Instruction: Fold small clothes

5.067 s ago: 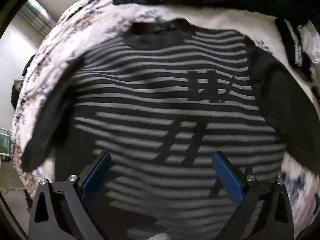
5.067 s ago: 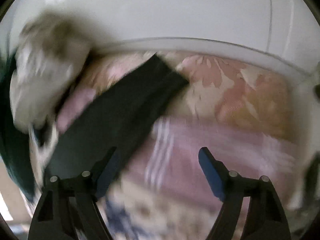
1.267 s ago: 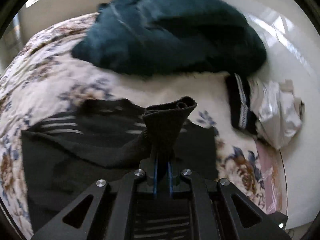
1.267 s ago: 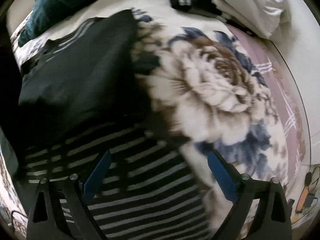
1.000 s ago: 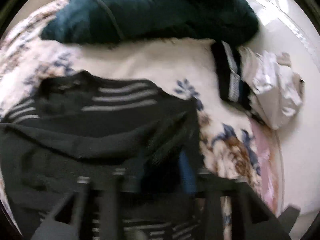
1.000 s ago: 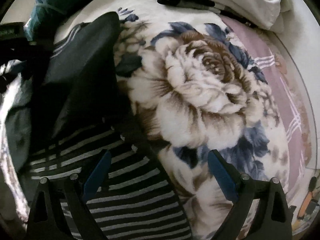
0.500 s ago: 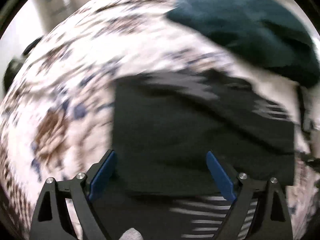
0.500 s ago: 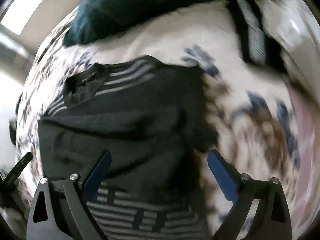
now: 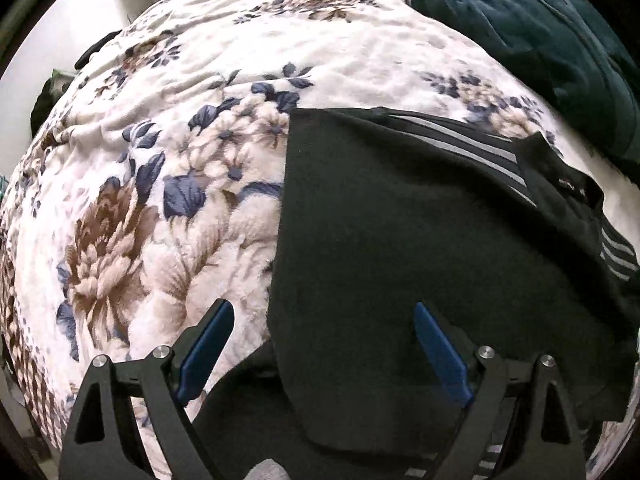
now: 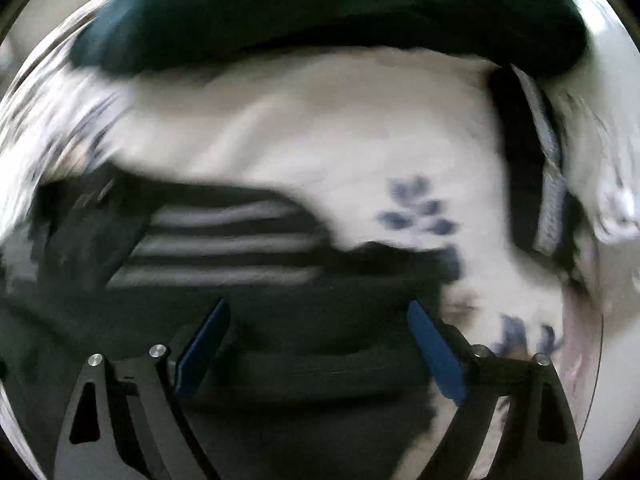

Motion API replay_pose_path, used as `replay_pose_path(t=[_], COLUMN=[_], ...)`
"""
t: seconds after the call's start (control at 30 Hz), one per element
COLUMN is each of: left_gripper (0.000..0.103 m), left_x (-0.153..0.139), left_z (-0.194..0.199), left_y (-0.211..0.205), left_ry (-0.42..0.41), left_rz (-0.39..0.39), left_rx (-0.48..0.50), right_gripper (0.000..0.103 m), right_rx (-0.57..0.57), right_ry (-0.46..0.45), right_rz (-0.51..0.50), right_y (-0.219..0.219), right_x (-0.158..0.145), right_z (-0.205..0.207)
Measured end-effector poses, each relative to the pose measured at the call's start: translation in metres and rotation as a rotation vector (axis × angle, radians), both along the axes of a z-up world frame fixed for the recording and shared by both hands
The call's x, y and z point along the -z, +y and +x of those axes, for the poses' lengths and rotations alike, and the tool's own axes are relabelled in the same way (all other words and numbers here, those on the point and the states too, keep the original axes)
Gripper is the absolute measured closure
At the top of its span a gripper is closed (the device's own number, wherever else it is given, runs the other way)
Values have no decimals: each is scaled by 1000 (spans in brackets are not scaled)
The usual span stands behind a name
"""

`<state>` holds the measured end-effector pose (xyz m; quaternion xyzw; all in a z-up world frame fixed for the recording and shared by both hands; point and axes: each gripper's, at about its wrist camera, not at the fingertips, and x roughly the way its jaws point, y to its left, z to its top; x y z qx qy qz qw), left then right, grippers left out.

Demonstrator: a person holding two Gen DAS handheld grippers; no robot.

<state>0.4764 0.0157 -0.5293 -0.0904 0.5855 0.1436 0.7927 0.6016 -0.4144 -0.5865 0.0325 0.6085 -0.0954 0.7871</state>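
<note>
Sleeve's dropped now, so the left gripper has popped wide and empty, right gripper also wide though just narrowing slightly, over the sweater on the blanket with both sleeves in.

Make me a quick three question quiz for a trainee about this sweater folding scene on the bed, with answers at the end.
1. True or false: the left gripper is clamped on a sleeve.
2. Which lies beyond the sweater, at the top of both views? A) a red towel B) a dark teal garment C) a basket
3. Fill in: the sweater lies on a ______ blanket.

Key
1. False. Its jaws stand wide open above the sweater's left edge, gripping nothing. The right gripper is open too.
2. B
3. Floral
</note>
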Motion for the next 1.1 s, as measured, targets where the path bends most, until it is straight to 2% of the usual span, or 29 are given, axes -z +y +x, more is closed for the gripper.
replay_pose_path(t=[0.07, 0.2, 0.3, 0.33, 0.37, 0.4, 0.43, 0.47, 0.63, 0.77, 0.87, 1.0, 1.03, 1.07, 1.1], left_gripper=[12, 12, 12, 12, 12, 12, 12, 12, 12, 12, 12, 12, 12, 12, 12], left_x=[-1, -1, 2, 3, 3, 3, 2, 2, -4, -11, -8, 11, 19, 24, 25], left_z=[0, -6, -9, -9, -10, -10, -9, -9, 0, 13, 26, 46, 51, 55, 56], left_y=[1, 6, 13, 16, 18, 20, 23, 24, 27, 27, 23, 20, 21, 23, 24], left_ry=[2, 4, 7, 10, 11, 10, 9, 6, -12, -39, -47, -26, -5, 11, 18], left_rz=[2, 20, 34, 38, 39, 41, 44, 45, 55, 61, 76, 101, 96, 87, 81], left_rx=[9, 16, -1, -10, -15, -23, -33, -37, -27, -18, 8, 55, 66, 73, 73], right_gripper=[11, 11, 12, 21, 44, 59, 87, 95, 97, 98, 98, 96, 91, 73, 62], right_rx=[52, 51, 24, 12, 4, -2, 0, 5, 75, 111, 129, 149, 171, 195, 219], right_ry=[4, 28, 87, 94, 99, 100, 79, 45, -65, -101, -67, 54, 78, 95, 97], right_rz=[151, 237, 338, 343, 322, 275, 200, 173, 112, 82, 84, 189, 222, 235, 251], right_y=[-19, -30, -33, -30, -31, -30, -31, -32, -44, -65, -76, -81, -89, -95, -101], right_x=[-10, -21, 1, 9, 17, 20, 18, 13, -23, -48, -42, -4, 0, 1, -1], right_z=[-6, -30, -49, -52, -55, -58, -63, -69, -94, -106, -102, -83, -82, -81, -83])
